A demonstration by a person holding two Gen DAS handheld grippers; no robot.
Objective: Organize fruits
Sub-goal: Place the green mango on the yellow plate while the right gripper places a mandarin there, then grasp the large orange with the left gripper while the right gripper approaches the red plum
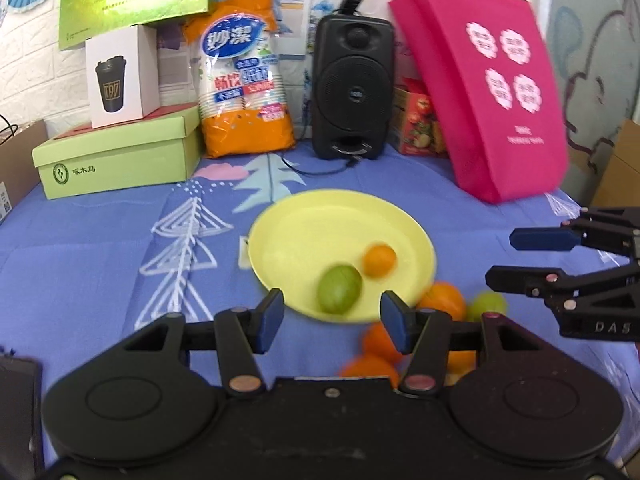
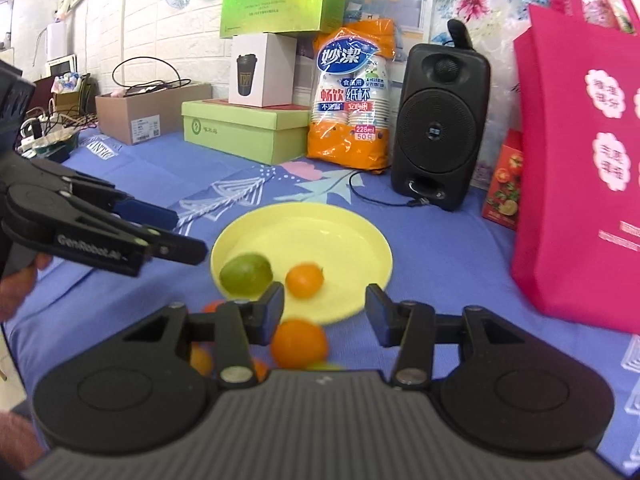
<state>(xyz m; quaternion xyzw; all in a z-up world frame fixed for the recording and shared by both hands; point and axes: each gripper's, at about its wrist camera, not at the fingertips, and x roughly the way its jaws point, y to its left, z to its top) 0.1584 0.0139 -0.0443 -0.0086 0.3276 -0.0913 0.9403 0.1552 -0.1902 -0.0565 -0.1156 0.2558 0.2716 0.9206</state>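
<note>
A yellow plate (image 1: 320, 220) lies on the blue cloth and holds a green fruit (image 1: 339, 289) and a small orange (image 1: 379, 259). Several oranges (image 1: 442, 300) and another green fruit (image 1: 487, 306) lie on the cloth just in front of the plate. My left gripper (image 1: 332, 322) is open and empty, above the plate's near rim. My right gripper (image 2: 324, 312) is open and empty, above the near rim, with an orange (image 2: 299, 344) below it. The plate (image 2: 320, 224), green fruit (image 2: 246, 274) and small orange (image 2: 305, 279) show in the right wrist view.
At the back stand a green shoebox (image 1: 120, 160), a white cup box (image 1: 120, 76), an orange bag of paper cups (image 1: 244, 80), a black speaker (image 1: 352, 88) with its cable, and a pink tote bag (image 1: 492, 92). A cardboard box (image 2: 148, 114) is far left.
</note>
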